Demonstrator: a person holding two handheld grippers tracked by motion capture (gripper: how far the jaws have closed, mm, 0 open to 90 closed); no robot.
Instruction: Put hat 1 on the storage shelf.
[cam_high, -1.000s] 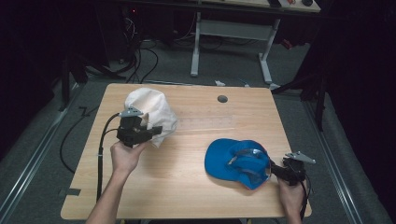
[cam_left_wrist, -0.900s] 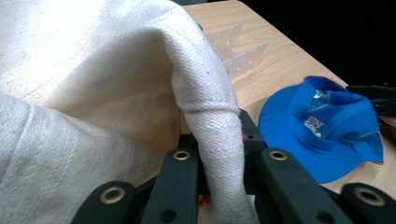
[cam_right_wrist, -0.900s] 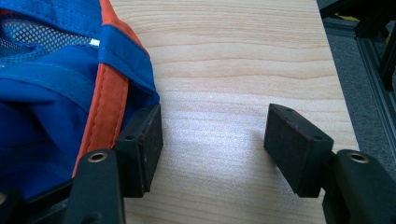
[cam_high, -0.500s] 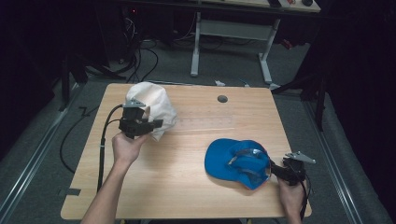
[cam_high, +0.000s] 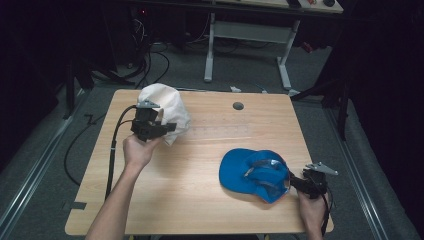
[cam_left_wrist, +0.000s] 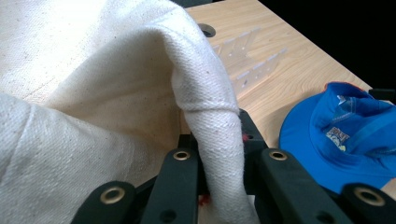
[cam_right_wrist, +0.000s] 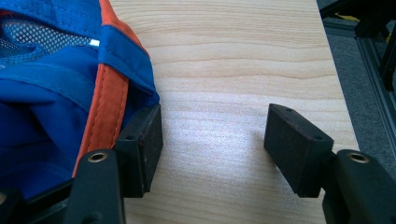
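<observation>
While the table (cam_high: 200, 165) carries two hats, only one of them is in a grip, so the work looks barely begun.

Landmark: the blue cap (cam_high: 252, 172), lying upside down near the table's front right corner.
Left gripper (cam_high: 167, 126): jaws clamped on a fold of the cream hat (cam_high: 167, 107), well apart from the blue cap, toward the far left corner. In the left gripper view the fold (cam_left_wrist: 212, 140) stands pinched between the two black jaws.
Right gripper (cam_high: 295, 182): just beside the blue cap, at its right edge, jaws spread wide. In the right gripper view the left pad (cam_right_wrist: 142, 140) touches or nearly touches the orange-trimmed rim (cam_right_wrist: 105, 114); the other pad rests over bare wood, holding nothing.
Done, as I judge it: the cream hat is seized and partly lifted into a mound.
Left to do: the blue cap is not yet gripped; whatever pairing or stacking is meant has not started.
Blue cap's axis: its long axis runs roughly left to right, the brim end pointing left, the open crown with its inner band facing up, toward the right gripper.
Cream hat's axis: crumpled, so I cannot tell its direction.
</observation>
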